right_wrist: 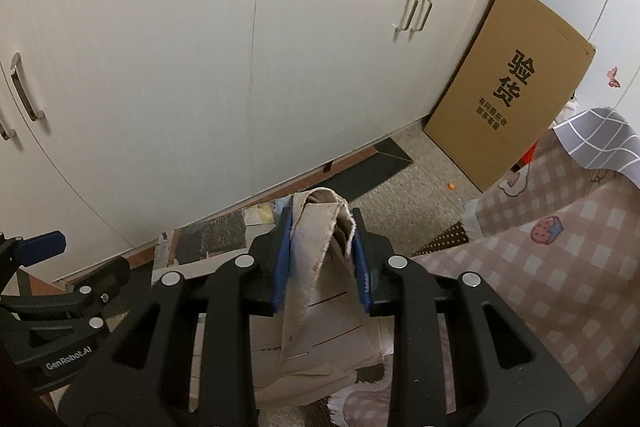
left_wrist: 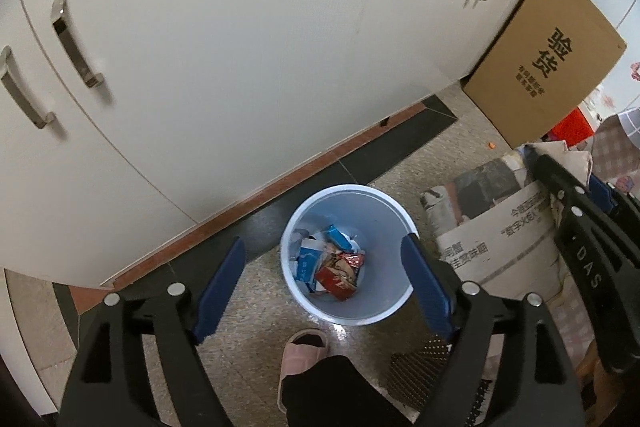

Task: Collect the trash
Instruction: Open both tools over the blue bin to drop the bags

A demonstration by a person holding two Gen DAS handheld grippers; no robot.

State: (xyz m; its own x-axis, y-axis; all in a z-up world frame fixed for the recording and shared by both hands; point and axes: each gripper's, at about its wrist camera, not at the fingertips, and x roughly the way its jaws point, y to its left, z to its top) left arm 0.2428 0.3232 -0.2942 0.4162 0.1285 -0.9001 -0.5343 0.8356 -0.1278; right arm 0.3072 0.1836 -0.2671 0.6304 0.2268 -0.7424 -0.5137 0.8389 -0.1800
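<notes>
A white round trash bin (left_wrist: 382,223) stands on the floor with several crumpled wrappers and cartons (left_wrist: 330,267) in its bottom. My left gripper (left_wrist: 325,285) hangs right above the bin, jaws wide open, with nothing between the blue pads. My right gripper (right_wrist: 321,227) is shut on a folded, frayed piece of beige cardboard (right_wrist: 316,307), which stands up past the fingertips and hangs down below them. In the left wrist view the right gripper (left_wrist: 564,167) is to the right of the bin, over a newspaper (left_wrist: 500,227). The left gripper (right_wrist: 44,247) shows at the right wrist view's left edge.
White cabinet doors (left_wrist: 200,67) run behind the bin. A large brown cardboard box (left_wrist: 548,67) leans against them at the right. A person's dark trouser leg and pink slipper (left_wrist: 304,351) stand just in front of the bin. Pink checked cloth (right_wrist: 560,267) and a dotted mat (right_wrist: 444,239) lie at the right.
</notes>
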